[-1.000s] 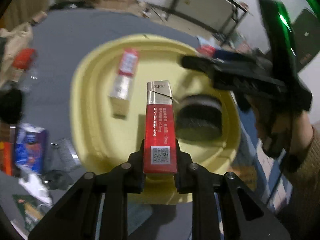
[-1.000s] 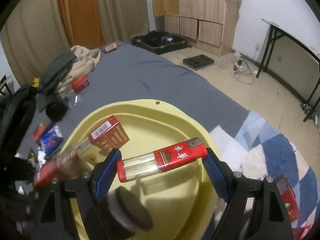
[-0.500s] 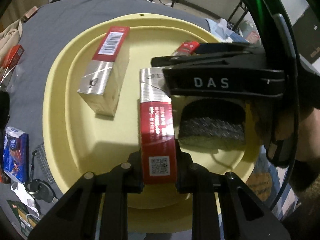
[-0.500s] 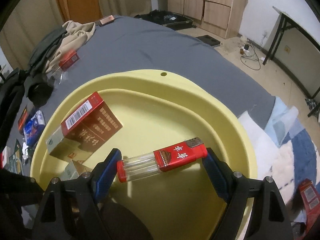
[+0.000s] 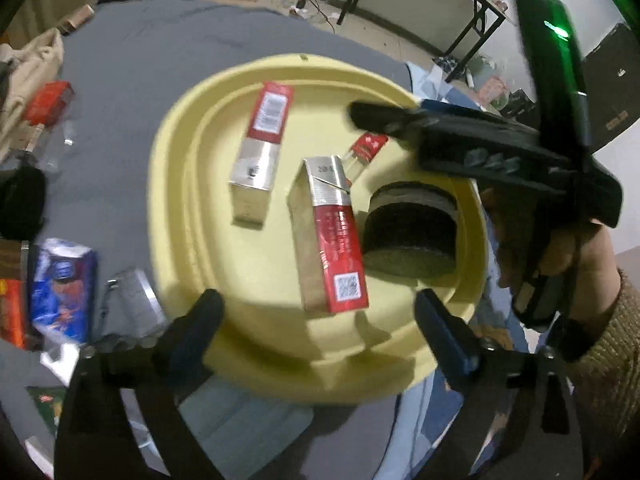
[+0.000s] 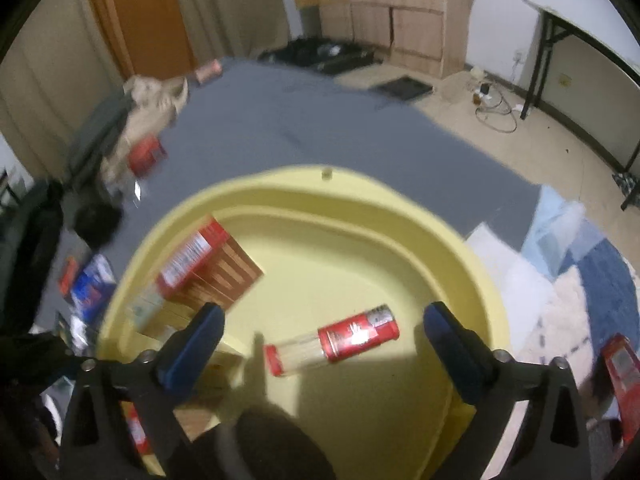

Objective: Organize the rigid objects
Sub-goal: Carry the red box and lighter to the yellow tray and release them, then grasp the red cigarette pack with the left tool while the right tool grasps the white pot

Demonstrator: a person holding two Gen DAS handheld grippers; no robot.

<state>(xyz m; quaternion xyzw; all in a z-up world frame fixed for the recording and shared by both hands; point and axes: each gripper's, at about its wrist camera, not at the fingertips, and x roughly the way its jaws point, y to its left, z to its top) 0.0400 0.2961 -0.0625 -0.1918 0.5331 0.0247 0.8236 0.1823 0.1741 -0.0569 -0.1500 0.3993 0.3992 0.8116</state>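
Observation:
A yellow basin [image 5: 176, 184] on the grey bed holds two red-and-silver cigarette packs, a lighter and a black round object [image 5: 412, 232]. My left gripper [image 5: 318, 304] hangs over the basin's near rim with its jaws opening. The nearer pack [image 5: 336, 240] lies free between them, touched by neither finger. The second pack [image 5: 260, 152] lies further left. My right gripper [image 6: 324, 340] is over the basin [image 6: 460, 264], its jaws opening too. The red-and-clear lighter [image 6: 340, 340] lies loose on the floor between the blue pads. The right gripper's black finger [image 5: 384, 116] reaches in from the right.
On the grey cover left of the basin lie a blue packet [image 5: 64, 280], a silver item [image 5: 136, 300] and a red pack [image 5: 48, 100]. Beige clothing [image 6: 152, 108] is heaped at the far left. Another red pack [image 6: 624, 372] lies on the blue-and-white blanket at right.
Both grippers have gone from shut to wide open. The left let go of the cigarette pack, the right let go of the lighter. Both things now lie in the basin.

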